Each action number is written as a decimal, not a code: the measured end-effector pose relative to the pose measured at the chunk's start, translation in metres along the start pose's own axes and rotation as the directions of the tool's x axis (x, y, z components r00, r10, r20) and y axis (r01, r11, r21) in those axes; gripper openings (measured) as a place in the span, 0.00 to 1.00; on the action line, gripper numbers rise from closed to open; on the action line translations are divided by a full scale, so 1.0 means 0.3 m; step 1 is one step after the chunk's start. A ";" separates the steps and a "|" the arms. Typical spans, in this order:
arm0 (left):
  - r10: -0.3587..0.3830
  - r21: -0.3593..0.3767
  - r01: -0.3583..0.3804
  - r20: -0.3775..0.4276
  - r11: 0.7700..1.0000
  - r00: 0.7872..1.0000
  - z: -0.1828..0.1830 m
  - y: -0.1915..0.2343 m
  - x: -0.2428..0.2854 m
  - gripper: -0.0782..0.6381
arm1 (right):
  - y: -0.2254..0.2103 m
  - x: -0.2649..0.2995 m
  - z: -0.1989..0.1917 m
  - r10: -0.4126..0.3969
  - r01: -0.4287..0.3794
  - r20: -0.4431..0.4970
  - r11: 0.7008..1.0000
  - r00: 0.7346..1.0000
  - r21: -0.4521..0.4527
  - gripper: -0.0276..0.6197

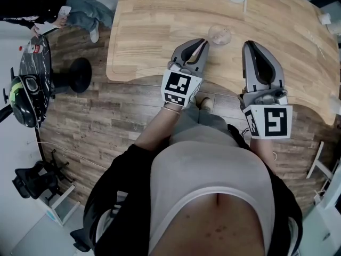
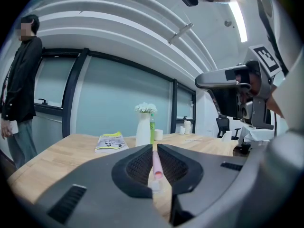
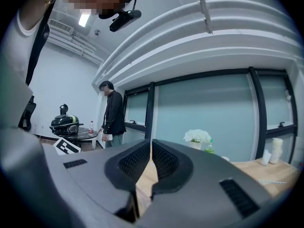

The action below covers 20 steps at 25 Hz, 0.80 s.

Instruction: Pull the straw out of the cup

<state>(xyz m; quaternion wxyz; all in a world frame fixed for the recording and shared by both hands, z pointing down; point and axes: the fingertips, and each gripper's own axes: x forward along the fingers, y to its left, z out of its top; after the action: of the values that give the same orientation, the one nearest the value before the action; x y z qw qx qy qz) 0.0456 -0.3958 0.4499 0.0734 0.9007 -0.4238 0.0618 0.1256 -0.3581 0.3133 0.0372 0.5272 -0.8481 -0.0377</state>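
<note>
the left gripper (image 1: 202, 43) is sitting at upper centre of the head view, its tips just beside the clear cup (image 1: 219, 34) on the wooden table (image 1: 149, 36). in the left gripper view, the jaws are pinching the pink straw (image 2: 156, 164) at centre frame, one pad on each side of it. the gripper is approaching roughly level, probably so that the pads are meeting the upright straw squarely for a straight pull. the straw is not showing clearly in the head view, so how deep it is sitting in the cup cannot be told. the right gripper (image 1: 250, 46) is waiting at right of centre, jaws pressed together on nothing, apparently parked clear of the cup.
</note>
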 end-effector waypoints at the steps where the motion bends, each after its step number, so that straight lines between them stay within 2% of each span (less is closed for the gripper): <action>1: 0.001 -0.001 -0.001 0.002 1.000 1.000 0.002 0.001 0.002 0.16 | 0.000 0.000 0.001 0.000 0.000 0.001 1.000 1.000 -0.001 0.09; 11: 0.003 0.001 -0.003 -0.033 1.000 0.999 -0.005 0.002 -0.015 0.16 | 0.012 0.001 0.005 0.006 -0.006 0.001 1.000 1.000 -0.008 0.09; 20: 0.016 0.009 -0.016 -0.015 1.000 1.000 0.019 0.008 -0.025 0.16 | 0.020 -0.001 0.020 0.008 -0.008 0.017 1.000 1.000 -0.006 0.09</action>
<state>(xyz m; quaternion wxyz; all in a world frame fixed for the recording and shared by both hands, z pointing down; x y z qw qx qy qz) 0.0392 -0.3927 0.4431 0.0719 0.8971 -0.4300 0.0711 0.1198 -0.3551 0.3078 0.0316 0.5232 -0.8505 -0.0443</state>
